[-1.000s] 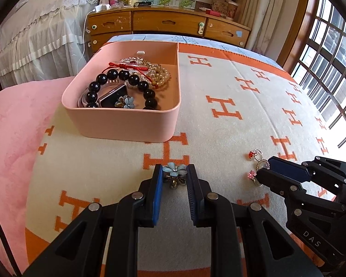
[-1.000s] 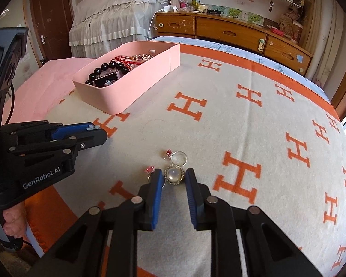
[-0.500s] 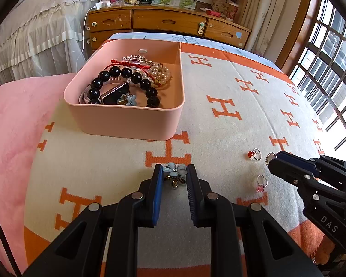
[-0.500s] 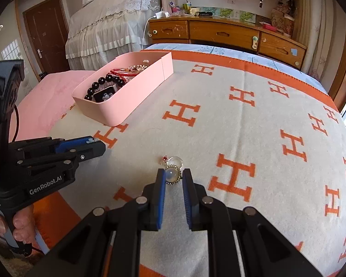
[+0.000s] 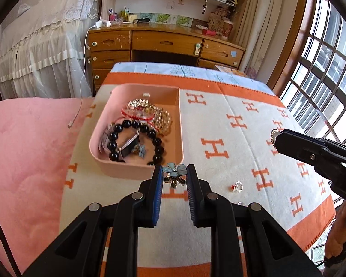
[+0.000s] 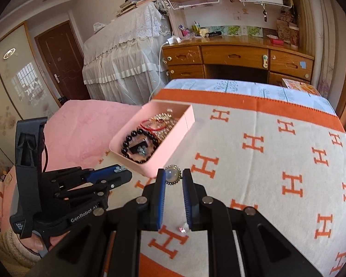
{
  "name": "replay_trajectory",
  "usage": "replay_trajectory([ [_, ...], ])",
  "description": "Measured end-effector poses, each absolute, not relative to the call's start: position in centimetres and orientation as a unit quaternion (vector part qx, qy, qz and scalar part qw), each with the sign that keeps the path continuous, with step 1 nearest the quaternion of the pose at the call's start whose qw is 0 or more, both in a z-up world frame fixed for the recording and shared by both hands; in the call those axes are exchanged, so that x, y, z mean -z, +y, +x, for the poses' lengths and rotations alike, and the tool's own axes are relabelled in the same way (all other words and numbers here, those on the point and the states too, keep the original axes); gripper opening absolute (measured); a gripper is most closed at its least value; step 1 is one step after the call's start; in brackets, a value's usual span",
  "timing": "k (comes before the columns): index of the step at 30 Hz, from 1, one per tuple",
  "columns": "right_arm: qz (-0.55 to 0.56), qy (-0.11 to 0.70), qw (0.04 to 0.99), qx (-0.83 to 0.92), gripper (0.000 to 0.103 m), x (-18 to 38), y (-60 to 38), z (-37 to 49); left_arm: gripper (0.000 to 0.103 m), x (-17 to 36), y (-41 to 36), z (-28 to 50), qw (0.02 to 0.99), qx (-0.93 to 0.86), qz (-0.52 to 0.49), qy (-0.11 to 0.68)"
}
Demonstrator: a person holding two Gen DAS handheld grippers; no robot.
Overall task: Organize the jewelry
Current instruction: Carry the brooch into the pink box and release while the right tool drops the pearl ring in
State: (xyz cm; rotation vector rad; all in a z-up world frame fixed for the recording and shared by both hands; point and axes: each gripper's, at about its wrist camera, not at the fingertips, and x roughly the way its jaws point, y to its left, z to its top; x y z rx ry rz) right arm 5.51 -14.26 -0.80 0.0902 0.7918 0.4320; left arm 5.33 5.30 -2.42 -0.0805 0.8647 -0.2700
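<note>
The blue flower brooch (image 5: 174, 173) is pinched between the pads of the left claw (image 5: 174, 177), held above the bed just short of the near wall of the pink jewelry box (image 5: 136, 170), petals up and its dark metal cluster hanging below, likely so it can be dropped straight in. The pearl-centred brooch (image 6: 172, 175) is gripped by its rim in the right claw (image 6: 173, 180), also raised and close to the box's near corner, so both pieces look ready for release once carried over the rim. Inside the box lie a black bead bracelet (image 5: 136, 138) ringed around a dark-faced watch (image 5: 129, 147), a second blue flower piece (image 5: 141, 150), a red cord (image 5: 138, 115) and a heap of gold-toned chains (image 5: 161, 120) toward the far wall; the near end has the least free floor, so dropping there may stack the brooches on the beads. On the orange-and-cream H-pattern blanket (image 5: 242, 124), right of the box and well apart from it, a small ring with a red stone (image 5: 237, 186) waits, and a tiny pink-stoned piece (image 6: 182, 229) lies on the blanket, seen below the right claw.
</note>
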Motion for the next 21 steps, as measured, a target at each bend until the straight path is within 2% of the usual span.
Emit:
replay_trajectory([
  [10,0.086,0.372,0.889,-0.251,0.015,-5.5,-11.1,12.1,0.018,-3.9,10.5,11.2,0.885,0.165,-0.097,0.424],
  [15,0.109,0.413,0.864,-0.267,0.015,-4.8,-9.1,15.2,0.018,-4.7,11.3,13.7,0.880,0.162,-0.101,0.434],
  [21,0.127,0.471,0.833,-0.263,0.015,-0.7,-7.5,17.7,0.018,-3.1,11.0,16.6,0.873,0.143,-0.089,0.458],
])
